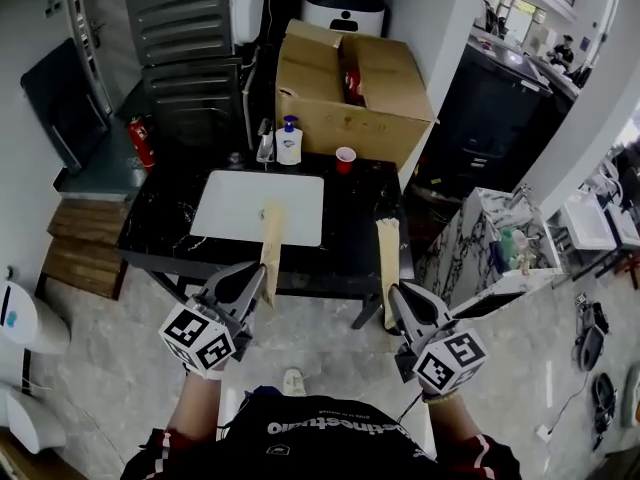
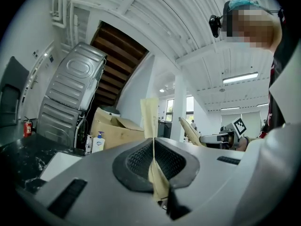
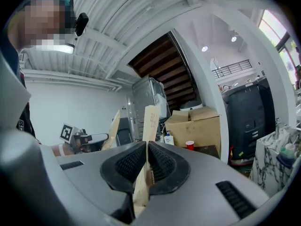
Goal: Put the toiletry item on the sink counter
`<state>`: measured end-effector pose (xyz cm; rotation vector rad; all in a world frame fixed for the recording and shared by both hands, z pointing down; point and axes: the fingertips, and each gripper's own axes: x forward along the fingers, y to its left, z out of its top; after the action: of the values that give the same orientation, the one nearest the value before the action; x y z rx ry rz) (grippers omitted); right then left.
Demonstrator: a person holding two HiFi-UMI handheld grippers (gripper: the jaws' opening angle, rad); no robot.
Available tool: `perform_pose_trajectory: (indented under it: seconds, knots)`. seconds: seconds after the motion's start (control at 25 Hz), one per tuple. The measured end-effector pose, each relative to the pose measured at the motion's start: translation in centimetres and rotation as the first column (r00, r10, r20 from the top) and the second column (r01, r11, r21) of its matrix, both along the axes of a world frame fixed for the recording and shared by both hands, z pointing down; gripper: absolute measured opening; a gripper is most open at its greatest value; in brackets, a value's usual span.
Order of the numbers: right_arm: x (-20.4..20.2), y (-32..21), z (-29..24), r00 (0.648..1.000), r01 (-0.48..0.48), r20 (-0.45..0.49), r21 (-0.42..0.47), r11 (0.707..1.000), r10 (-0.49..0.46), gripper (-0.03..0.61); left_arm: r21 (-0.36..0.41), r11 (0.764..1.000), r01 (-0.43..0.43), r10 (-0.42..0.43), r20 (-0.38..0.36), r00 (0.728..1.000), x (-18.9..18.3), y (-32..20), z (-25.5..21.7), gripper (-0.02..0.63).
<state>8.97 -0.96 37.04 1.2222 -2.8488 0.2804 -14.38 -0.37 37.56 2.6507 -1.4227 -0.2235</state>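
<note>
Standing on a pale tiled floor [image 1: 120, 348], the black counter [image 1: 360, 218] carries a white sink [image 1: 240, 208], a cardboard box [image 1: 330, 118] holding something red at 12 o'clock, then a pump bottle [image 1: 289, 143] and a red cup [image 1: 345, 159], while at 6 o'clock the left gripper [image 1: 256, 276] pinches a tan packet [image 1: 271, 238] and the right gripper [image 1: 396, 294] a second tan packet [image 1: 388, 258].

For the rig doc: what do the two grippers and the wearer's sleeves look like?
The left gripper and right gripper are both grey. Each tapers to two narrow jaws lined with black ribbed pads, and each carries a white cube printed with black square markers. The sleeves are black with red trim.
</note>
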Motion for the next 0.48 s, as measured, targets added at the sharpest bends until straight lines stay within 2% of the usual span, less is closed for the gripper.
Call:
perform_pose_trajectory:
  seconds: [0.24,0.48]
  knots:
    - [-1.8,-5.6,1.3,0.998,-0.06,-0.007,-0.041,0.997,0.06,0.052,-0.006,0.998,-0.064,0.064,-0.002,0.998,-1.9,-6.8,1.0,0.021]
    - [-1.5,-9.8,3.1,0.994,-0.098,-0.054,-0.094,0.991,0.094,0.052,-0.064,0.992,-0.106,0.104,-0.037,0.994,-1.1,-12.1,3.4,0.021]
